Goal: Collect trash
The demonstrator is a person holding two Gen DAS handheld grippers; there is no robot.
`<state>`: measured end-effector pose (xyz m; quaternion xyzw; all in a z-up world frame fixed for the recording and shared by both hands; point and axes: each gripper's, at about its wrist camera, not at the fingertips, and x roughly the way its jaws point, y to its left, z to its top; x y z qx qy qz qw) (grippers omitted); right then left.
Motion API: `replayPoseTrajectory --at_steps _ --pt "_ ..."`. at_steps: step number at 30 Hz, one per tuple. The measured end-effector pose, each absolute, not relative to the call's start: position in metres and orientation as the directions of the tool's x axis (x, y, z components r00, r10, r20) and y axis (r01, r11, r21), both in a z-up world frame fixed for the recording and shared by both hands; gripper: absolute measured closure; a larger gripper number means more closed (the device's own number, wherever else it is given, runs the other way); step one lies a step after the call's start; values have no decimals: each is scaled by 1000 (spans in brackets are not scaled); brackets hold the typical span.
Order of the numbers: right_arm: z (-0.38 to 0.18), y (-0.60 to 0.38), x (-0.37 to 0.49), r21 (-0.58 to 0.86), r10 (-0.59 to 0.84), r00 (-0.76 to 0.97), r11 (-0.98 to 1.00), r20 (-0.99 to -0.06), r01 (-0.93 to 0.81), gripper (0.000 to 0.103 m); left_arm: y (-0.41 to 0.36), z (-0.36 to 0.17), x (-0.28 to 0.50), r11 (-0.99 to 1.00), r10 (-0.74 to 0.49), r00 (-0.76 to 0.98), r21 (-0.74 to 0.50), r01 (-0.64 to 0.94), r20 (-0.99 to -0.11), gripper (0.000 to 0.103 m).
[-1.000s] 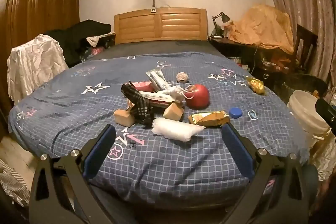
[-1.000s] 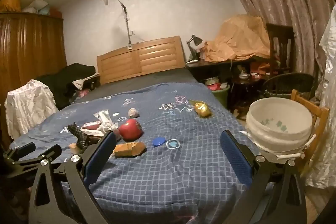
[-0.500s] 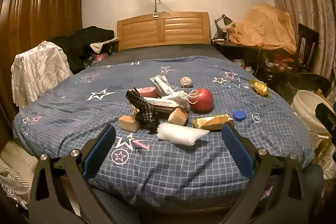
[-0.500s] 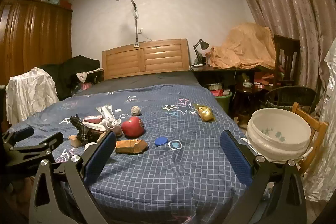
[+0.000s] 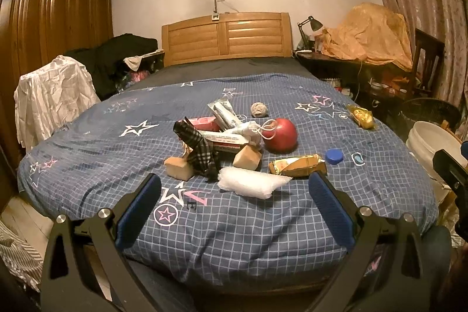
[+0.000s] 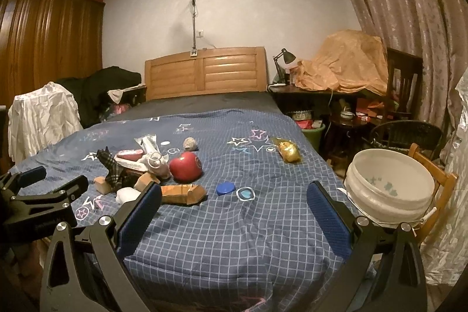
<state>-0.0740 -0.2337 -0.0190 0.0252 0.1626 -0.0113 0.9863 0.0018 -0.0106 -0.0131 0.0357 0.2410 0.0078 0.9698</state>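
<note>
Bedroom: bed [image 5: 263,227] with blue checked star-print quilt, wooden headboard [image 5: 226,37] at far end, wardrobe [image 5: 55,19] far left of the jaws. Left gripper [image 5: 234,193] jaws spread wide, empty, above the quilt's near edge. White plastic bag [image 5: 251,185] lies just ahead between the jaws, long axis crosswise, tapered end toward the right jaw. Gold wrapper [image 5: 298,165] just beyond the right jaw, also crosswise. Right gripper [image 6: 234,202] wide open, empty; white bucket [image 6: 390,189] on a wooden chair [image 6: 438,183] just outside its right jaw.
</note>
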Motion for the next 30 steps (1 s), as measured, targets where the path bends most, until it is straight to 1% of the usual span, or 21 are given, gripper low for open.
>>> replayPoseTrajectory --at_steps 17,30 --pt "-25 -232 -67 42 -19 937 998 -349 36 4 -9 -18 5 997 40 875 80 -2 -483 6" --pt "-27 -232 -66 43 -19 936 998 -352 36 4 -10 -18 6 996 44 870 84 -3 -490 6"
